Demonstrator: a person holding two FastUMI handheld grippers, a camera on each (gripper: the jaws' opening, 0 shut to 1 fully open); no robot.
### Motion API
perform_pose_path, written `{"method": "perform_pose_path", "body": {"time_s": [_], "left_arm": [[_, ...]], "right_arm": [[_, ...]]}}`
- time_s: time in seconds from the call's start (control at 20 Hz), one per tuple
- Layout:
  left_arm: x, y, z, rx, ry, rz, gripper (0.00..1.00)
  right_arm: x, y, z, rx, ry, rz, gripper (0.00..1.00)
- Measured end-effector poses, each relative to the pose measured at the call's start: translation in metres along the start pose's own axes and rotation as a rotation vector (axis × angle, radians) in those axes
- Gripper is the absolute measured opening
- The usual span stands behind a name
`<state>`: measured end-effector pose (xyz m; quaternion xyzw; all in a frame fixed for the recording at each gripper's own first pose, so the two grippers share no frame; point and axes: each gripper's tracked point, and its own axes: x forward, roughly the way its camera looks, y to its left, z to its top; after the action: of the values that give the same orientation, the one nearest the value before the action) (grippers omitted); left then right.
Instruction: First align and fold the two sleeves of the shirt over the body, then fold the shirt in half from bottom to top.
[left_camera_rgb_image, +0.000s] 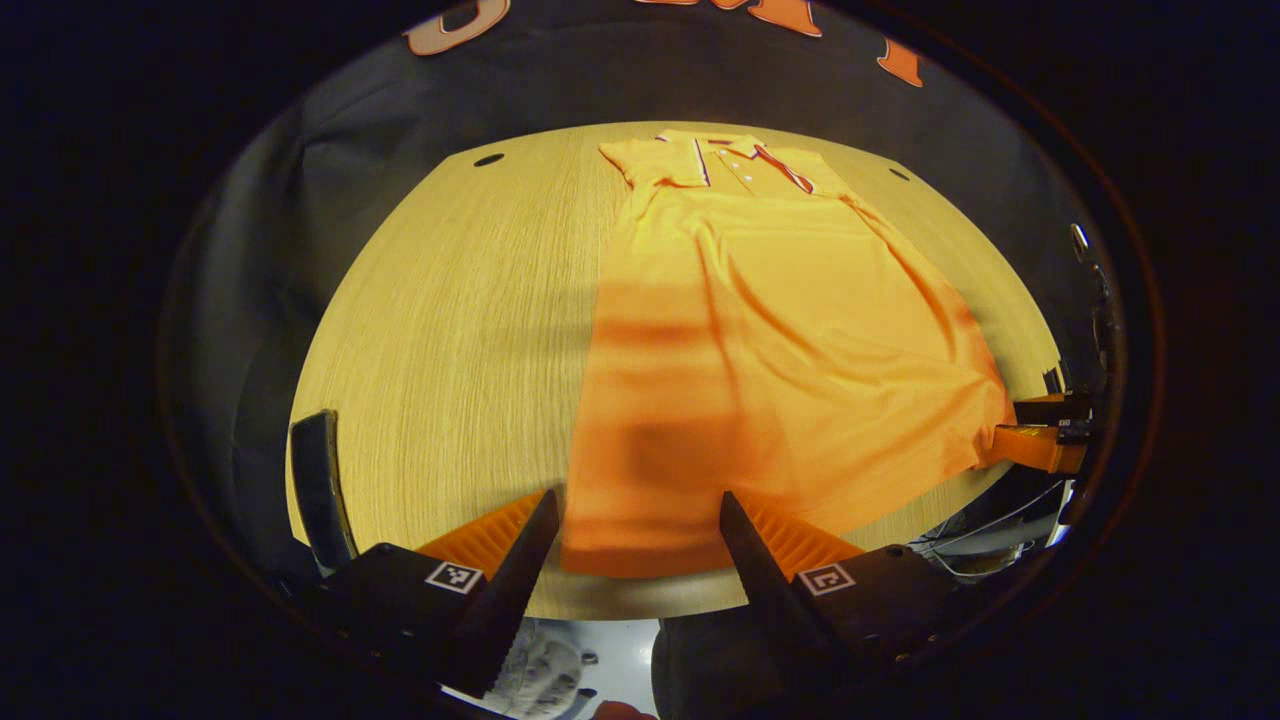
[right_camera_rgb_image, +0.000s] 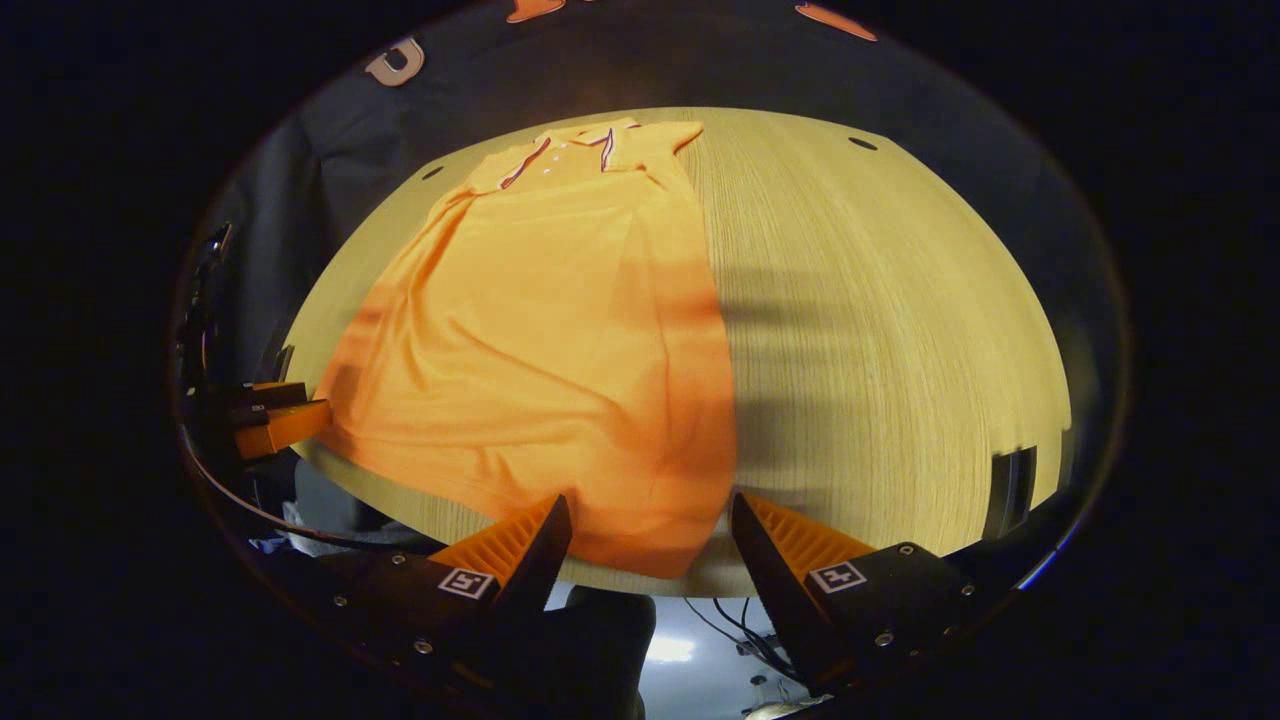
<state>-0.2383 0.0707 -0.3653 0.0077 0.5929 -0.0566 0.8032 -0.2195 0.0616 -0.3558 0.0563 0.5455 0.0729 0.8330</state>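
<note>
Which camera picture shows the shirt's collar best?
The left gripper view shows the collar best: it lies near the middle top, with its striped edges and buttons clear. The right gripper view shows the collar too, but squeezed thinner and more slanted at the shirt's far end.

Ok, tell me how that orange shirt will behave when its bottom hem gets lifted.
The shirt will likely flop and drape: soft wrinkles run down it. It probably weighs little, lying thin on the table. Its hem may sag between grip points.
</note>
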Motion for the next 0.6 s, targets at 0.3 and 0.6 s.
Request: {"method": "perform_pose_path", "body": {"time_s": [0.3, 0.6], "left_arm": [[0.011, -0.013, 0.004, 0.008, 0.097, -0.04, 0.96], [0.007, -0.042, 0.024, 0.004, 0.089, -0.164, 0.09]], "right_arm": [[0.005, 0.008, 0.0, -0.061, 0.113, -0.073, 0.84], [0.009, 0.03, 0.01, 0.136, 0.115, 0.059, 0.04]]}}
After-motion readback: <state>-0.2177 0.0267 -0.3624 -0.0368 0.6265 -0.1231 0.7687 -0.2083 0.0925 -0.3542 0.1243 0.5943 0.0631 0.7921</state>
